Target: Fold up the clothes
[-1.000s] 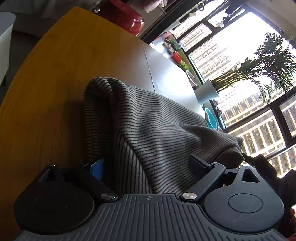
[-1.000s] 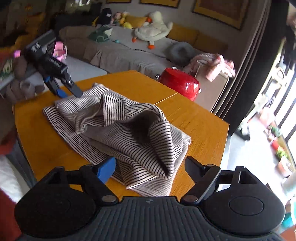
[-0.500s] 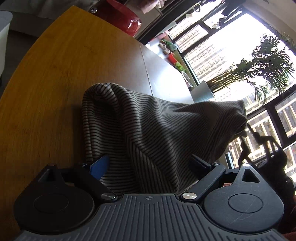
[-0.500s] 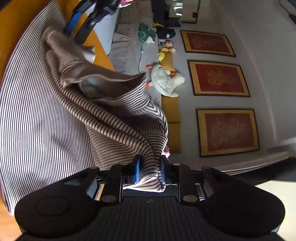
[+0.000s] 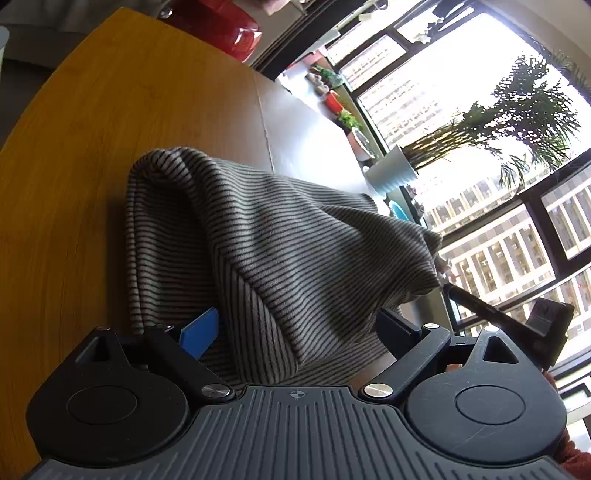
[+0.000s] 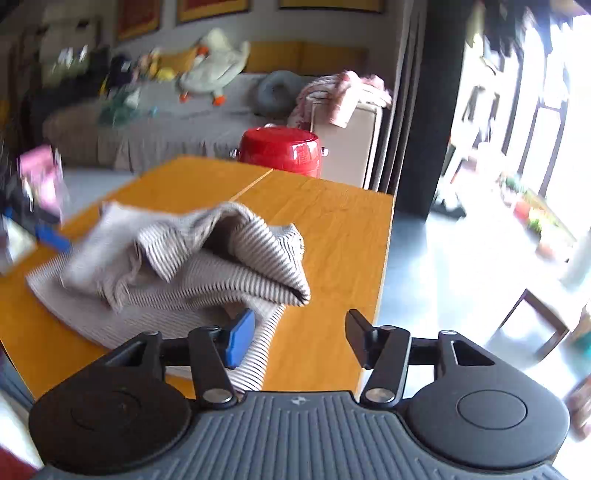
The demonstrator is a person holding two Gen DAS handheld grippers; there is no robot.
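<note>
A grey striped garment lies bunched and partly folded on the wooden table. In the left wrist view the garment rises as a mound right in front of my left gripper, which is open with cloth lying between its fingers. My right gripper is open and empty, just in front of the garment's near fold; its blue pad is over a striped edge. The right gripper also shows in the left wrist view at the right. The left gripper shows blurred in the right wrist view at the far left.
A red pot stands at the table's far edge, also in the left wrist view. A couch with soft toys is behind it. The table's right edge drops to the floor. A potted palm stands by the windows.
My right gripper was shut on a fold of the garment half a second ago; it has let go, opened and drawn back. The fold has dropped. The left gripper stays open.
</note>
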